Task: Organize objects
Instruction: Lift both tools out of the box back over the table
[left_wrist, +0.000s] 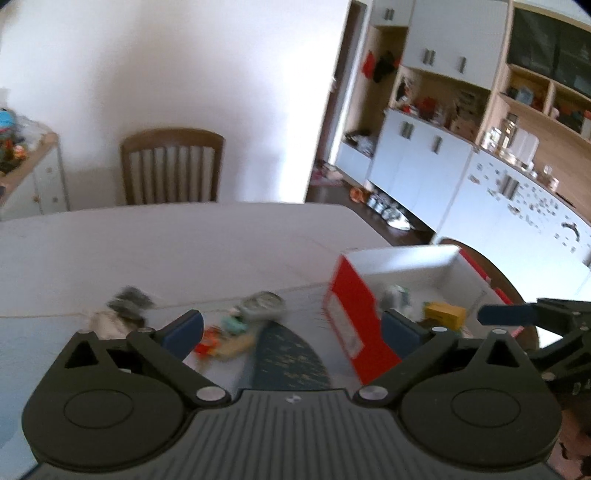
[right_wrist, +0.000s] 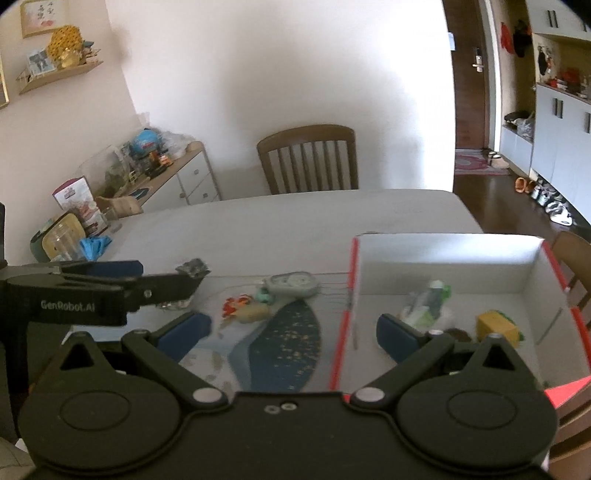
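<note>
The left wrist view smears the small objects (left_wrist: 236, 328) on the table into colour patches (none can be named). The red box (left_wrist: 354, 321) hides part of its contents behind its near wall. In the right wrist view the left gripper (right_wrist: 166, 275) covers a dark, perhaps foil-wrapped item (right_wrist: 194, 268), and the box's right corner (right_wrist: 576, 332) is cut off.
</note>
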